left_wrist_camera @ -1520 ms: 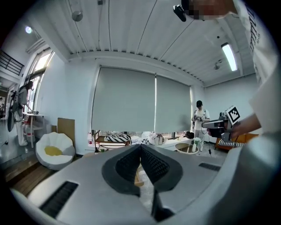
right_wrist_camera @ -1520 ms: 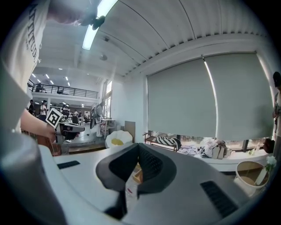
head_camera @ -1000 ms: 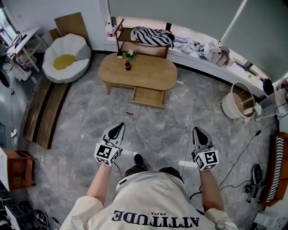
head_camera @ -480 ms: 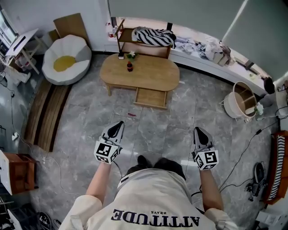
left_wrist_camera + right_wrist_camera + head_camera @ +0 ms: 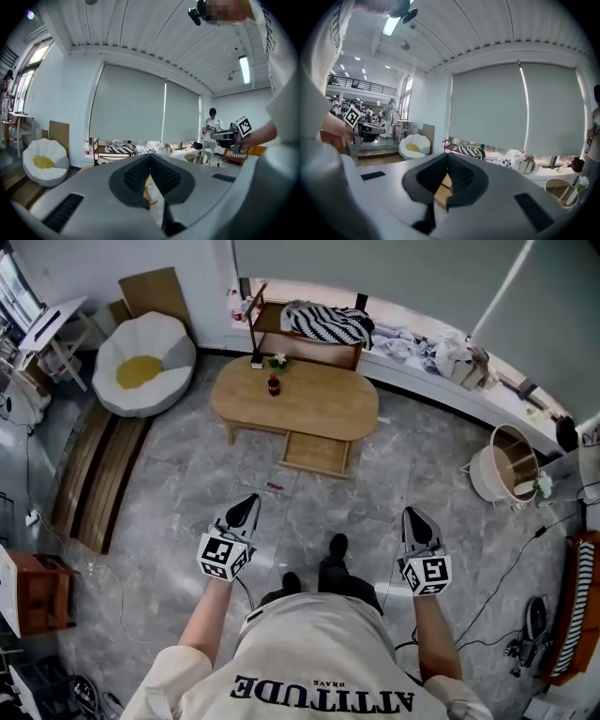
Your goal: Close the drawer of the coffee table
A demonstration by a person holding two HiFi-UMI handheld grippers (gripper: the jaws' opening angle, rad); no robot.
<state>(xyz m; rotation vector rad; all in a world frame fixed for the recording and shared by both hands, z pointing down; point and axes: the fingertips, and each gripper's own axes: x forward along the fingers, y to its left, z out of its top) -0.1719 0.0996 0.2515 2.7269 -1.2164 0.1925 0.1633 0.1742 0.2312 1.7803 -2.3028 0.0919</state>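
Observation:
An oval wooden coffee table (image 5: 309,404) stands ahead of me on the grey marble floor. Its drawer (image 5: 317,454) sticks out toward me at the near side. A small dark bottle (image 5: 274,384) stands on the tabletop. My left gripper (image 5: 247,506) and my right gripper (image 5: 411,517) are held level over the floor, well short of the table, both shut and empty. In the left gripper view the left gripper (image 5: 150,157) shows its pads pressed together, with the table partly hidden behind them. In the right gripper view the right gripper (image 5: 448,157) is likewise shut.
A white-and-yellow round chair (image 5: 142,362) sits at the far left. A wooden shelf with a striped cloth (image 5: 328,324) stands behind the table. A round wooden basket (image 5: 504,463) lies at the right. Cables (image 5: 506,563) trail over the floor at the right. Another person (image 5: 212,129) stands in the background.
I have stepped forward: the table and drawer sit slightly lower in the head view, and one foot now shows ahead. Both grippers stay shut and level.

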